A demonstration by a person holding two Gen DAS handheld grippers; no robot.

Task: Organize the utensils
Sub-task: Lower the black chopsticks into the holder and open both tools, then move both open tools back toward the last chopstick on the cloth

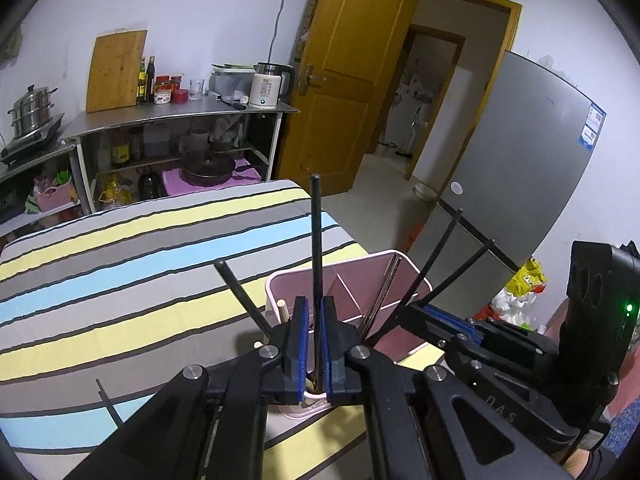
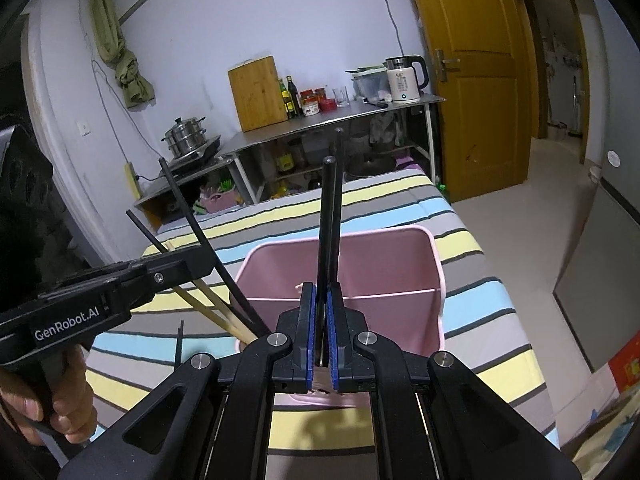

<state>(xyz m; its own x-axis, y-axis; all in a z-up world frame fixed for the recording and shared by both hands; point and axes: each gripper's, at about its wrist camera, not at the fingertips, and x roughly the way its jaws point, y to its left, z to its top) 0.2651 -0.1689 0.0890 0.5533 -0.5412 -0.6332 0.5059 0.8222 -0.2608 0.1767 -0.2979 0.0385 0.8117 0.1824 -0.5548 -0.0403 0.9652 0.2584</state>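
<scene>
One striped cloth [image 1: 120, 248], soft and flat with bands of grey, yellow and pale blue edged in dark lines, spreads ahead of and beneath both tools. On it, directly in front of the two grippers, stands one pink plastic holder [image 2: 400, 256], a smooth rounded box with thin inner walls dividing it into compartments.

The left gripper [image 1: 314, 308] has its blue-padded jaws closed on one slim black chopstick [image 1: 316, 240] that rises upright between them, its lower end going down over the holder's near rim. The right gripper [image 2: 321, 304] is likewise pinched tight, gripping two black chopsticks [image 2: 330, 216] that stand almost together above the holder.

To the left of the right gripper, two more thin black sticks [image 2: 192, 220] and two pale wooden chopsticks [image 2: 216, 308] lean out of the holder's near left corner. One short black stick [image 2: 180, 344] lies on the cloth further left. A bare hand [image 2: 48, 392] grasps the left tool's handle.
</scene>
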